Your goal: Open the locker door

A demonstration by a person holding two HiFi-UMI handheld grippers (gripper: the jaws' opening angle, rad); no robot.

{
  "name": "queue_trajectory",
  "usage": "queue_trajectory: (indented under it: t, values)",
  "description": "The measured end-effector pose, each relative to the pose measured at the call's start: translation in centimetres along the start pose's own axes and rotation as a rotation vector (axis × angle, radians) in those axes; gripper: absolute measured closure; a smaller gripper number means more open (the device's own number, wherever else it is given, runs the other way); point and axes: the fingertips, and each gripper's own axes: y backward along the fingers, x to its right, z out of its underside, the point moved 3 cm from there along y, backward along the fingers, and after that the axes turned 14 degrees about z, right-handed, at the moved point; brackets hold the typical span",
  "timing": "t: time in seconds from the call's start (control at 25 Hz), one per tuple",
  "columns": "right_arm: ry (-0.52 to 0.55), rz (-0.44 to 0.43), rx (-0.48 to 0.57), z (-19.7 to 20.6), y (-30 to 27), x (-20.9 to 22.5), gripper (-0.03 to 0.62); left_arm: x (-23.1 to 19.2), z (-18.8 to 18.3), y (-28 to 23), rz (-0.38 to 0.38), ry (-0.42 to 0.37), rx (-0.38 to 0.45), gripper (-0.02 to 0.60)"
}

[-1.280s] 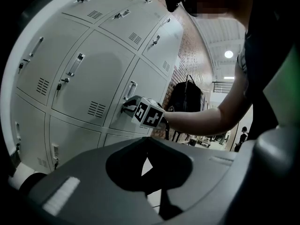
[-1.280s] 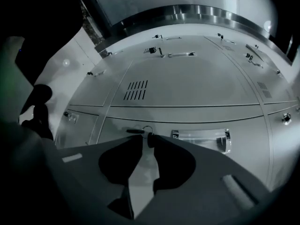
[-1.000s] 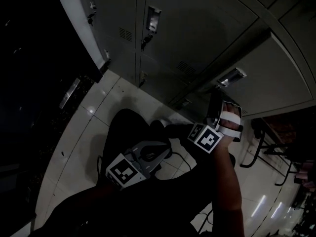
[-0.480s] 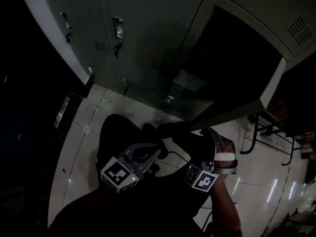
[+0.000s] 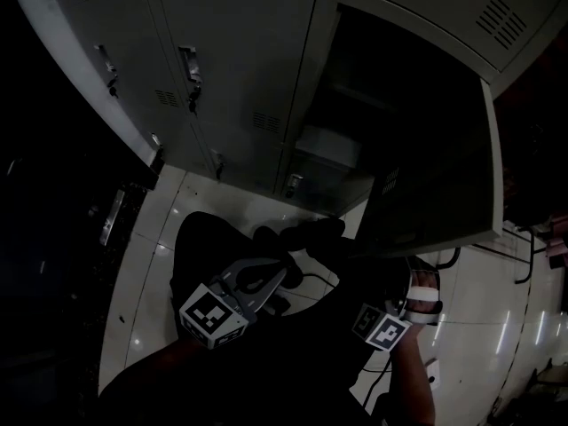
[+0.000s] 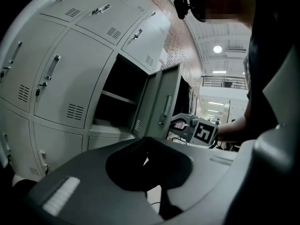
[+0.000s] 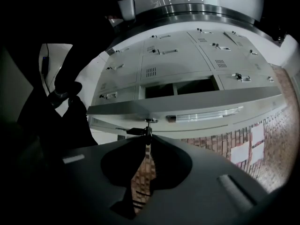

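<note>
The grey locker door [image 5: 435,167] stands swung wide out from its dark compartment [image 5: 355,122]. My right gripper [image 5: 419,278] sits at the door's lower free edge, its tips partly hidden there. In the right gripper view the door's edge [image 7: 187,104] runs across with its long handle [image 7: 206,115], and my right gripper [image 7: 147,137] is closed to a narrow slit on the small latch key [image 7: 146,128]. From the left gripper view the right gripper [image 6: 177,122] is seen at the handle [image 6: 166,108]. My left gripper [image 5: 286,276] [image 6: 143,161] hangs shut and empty near the body.
Closed grey lockers [image 5: 231,69] with handles fill the wall left of the open one. Glossy floor tiles [image 5: 142,273] lie below. The person's dark legs and shoes [image 5: 293,238] stand by the locker base. A metal frame [image 5: 532,256] is at the right.
The door has swung from nearly closed to wide open, with the right gripper moving back toward the body along with it. The left gripper has stayed put.
</note>
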Motion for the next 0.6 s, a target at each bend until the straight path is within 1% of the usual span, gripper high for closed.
queue_trajectory:
  t: [0.16, 0.4, 0.52, 0.6]
  values:
    - [0.022, 0.011, -0.05, 3.1, -0.1, 0.1, 0.557, 0.7, 0.2, -0.5, 0.017, -0.004, -0.015, 0.569]
    - [0.066, 0.015, -0.054, 5.7, -0.2, -0.5, 0.554, 1.5, -0.2, -1.3, 0.025, -0.011, -0.025, 0.569]
    - [0.029, 0.022, -0.031, 5.6, 0.1, 0.3, 0.546, 1.8, -0.3, -1.6, 0.028, -0.022, -0.024, 0.569]
    - [-0.044, 0.005, -0.039, 6.1, 0.9, 0.7, 0.537, 1.9, -0.4, -1.7, 0.028, -0.026, -0.024, 0.569]
